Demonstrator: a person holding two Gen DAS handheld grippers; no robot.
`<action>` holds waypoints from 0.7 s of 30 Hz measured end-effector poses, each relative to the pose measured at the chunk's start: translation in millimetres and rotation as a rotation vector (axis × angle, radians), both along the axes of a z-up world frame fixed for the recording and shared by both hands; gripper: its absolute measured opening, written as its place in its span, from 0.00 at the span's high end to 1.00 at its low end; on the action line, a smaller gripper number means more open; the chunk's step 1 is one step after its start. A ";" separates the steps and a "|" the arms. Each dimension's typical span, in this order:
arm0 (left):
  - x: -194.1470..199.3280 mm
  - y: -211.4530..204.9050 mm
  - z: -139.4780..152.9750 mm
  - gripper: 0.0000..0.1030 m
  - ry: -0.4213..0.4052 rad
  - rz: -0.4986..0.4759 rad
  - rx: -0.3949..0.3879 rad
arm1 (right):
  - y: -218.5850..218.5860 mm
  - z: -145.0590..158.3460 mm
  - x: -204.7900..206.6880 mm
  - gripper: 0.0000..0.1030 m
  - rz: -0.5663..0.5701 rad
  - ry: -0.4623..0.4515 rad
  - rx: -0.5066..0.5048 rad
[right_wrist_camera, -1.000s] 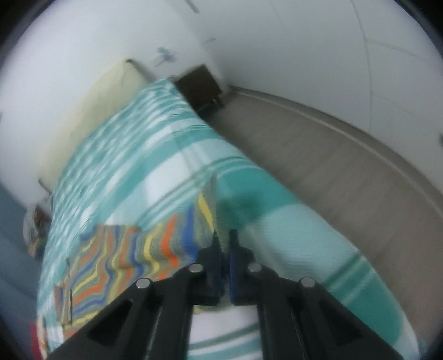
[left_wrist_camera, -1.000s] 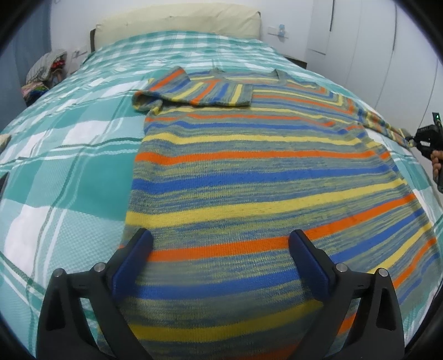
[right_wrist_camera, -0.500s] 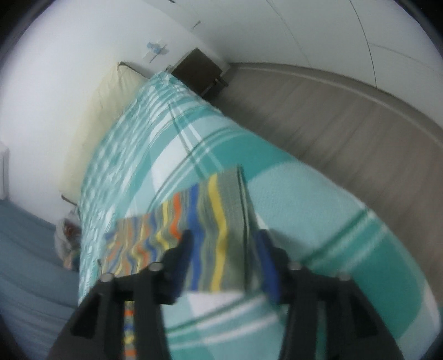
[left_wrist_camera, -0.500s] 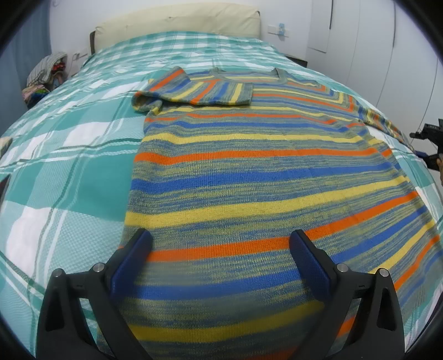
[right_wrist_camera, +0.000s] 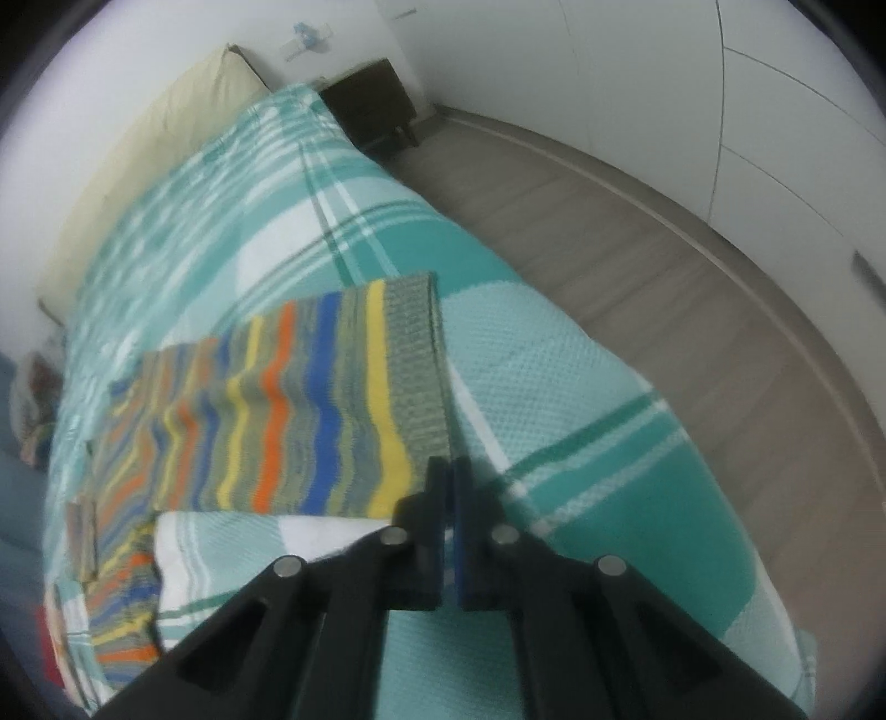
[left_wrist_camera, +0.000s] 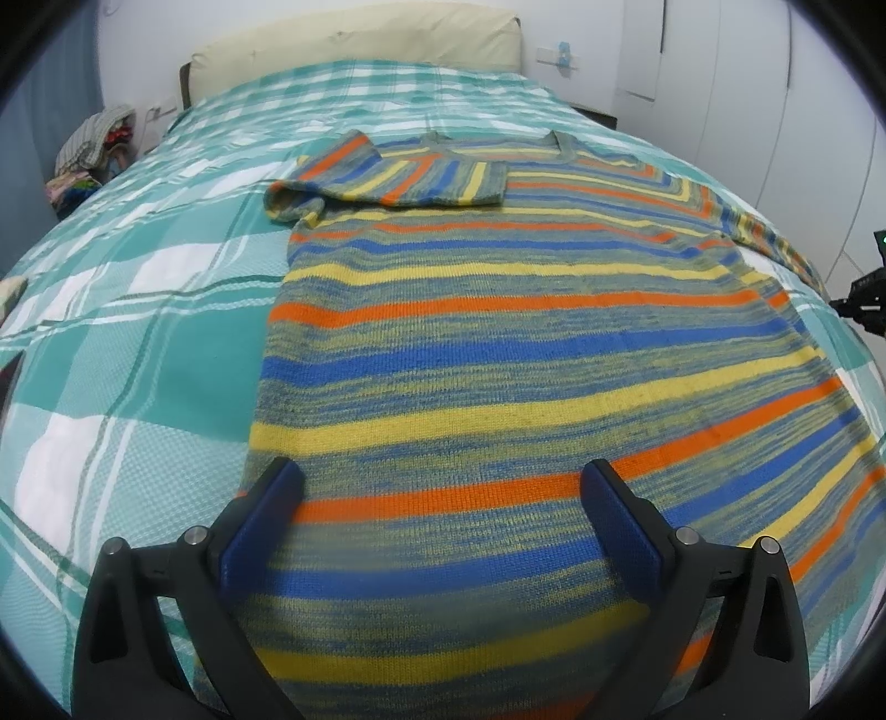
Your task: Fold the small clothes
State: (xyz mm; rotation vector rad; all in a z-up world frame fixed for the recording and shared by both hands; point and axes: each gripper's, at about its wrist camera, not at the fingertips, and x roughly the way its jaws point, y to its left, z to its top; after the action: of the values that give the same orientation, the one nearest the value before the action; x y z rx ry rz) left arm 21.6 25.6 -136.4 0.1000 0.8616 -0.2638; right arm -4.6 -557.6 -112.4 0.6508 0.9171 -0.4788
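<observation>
A striped knit sweater [left_wrist_camera: 498,332] in blue, yellow, orange and grey lies flat on the bed. Its left sleeve [left_wrist_camera: 398,177] is folded across the chest. My left gripper [left_wrist_camera: 443,487] is open and empty, hovering over the sweater's hem. The right sleeve [right_wrist_camera: 310,399] stretches toward the bed's right edge, ending in a grey cuff [right_wrist_camera: 418,365]. My right gripper [right_wrist_camera: 449,476] is shut, its tips at the near corner of the cuff; it seems to pinch the cuff's edge. It shows small in the left wrist view [left_wrist_camera: 864,299].
The bed has a teal and white plaid cover [left_wrist_camera: 138,310] and a cream headboard [left_wrist_camera: 354,39]. A pile of clothes [left_wrist_camera: 88,160] sits at the far left. A dark nightstand [right_wrist_camera: 371,105], wooden floor [right_wrist_camera: 637,232] and white wardrobes [right_wrist_camera: 747,83] lie right of the bed.
My right gripper opened around the sleeve cuff half a second ago and has now shut at the cuff's near corner. The left gripper has stayed still and open.
</observation>
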 end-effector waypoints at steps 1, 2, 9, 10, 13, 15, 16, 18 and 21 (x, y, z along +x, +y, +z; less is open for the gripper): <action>-0.1 0.0 0.6 0.02 0.005 0.001 0.001 | 1.8 -0.6 3.4 0.99 0.002 0.013 -0.020; 0.4 0.4 2.6 0.02 0.018 0.003 0.004 | 3.8 0.1 4.2 0.99 0.004 0.020 -0.036; 20.1 32.4 83.4 0.02 0.058 0.021 -0.101 | 2.9 31.8 -26.0 0.36 -0.056 -0.084 -0.053; 34.2 35.3 101.5 0.02 0.023 0.032 -0.111 | 4.7 44.9 -32.5 0.36 -0.065 -0.108 -0.103; 89.2 14.8 131.4 0.01 -0.016 -0.020 -0.062 | 16.2 83.5 -45.9 0.30 -0.084 -0.180 -0.248; 126.4 -18.2 126.2 0.01 0.012 -0.104 0.037 | 31.5 105.8 -52.8 0.29 -0.074 -0.249 -0.269; 140.6 -36.8 118.2 0.02 0.027 -0.145 0.098 | 46.1 116.9 -54.9 0.26 -0.040 -0.294 -0.269; 162.3 -81.7 91.7 0.02 0.037 -0.237 0.249 | 74.5 129.1 -54.9 0.21 0.033 -0.343 -0.283; 188.8 -118.8 47.0 0.02 0.080 -0.295 0.363 | 120.8 132.4 -52.8 0.19 0.147 -0.395 -0.338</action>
State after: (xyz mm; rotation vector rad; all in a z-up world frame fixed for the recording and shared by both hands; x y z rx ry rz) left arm 210.4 -93.2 -89.4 0.5606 0.9674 -0.3866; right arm -57.5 -436.8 20.1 0.3472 0.4894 -0.3460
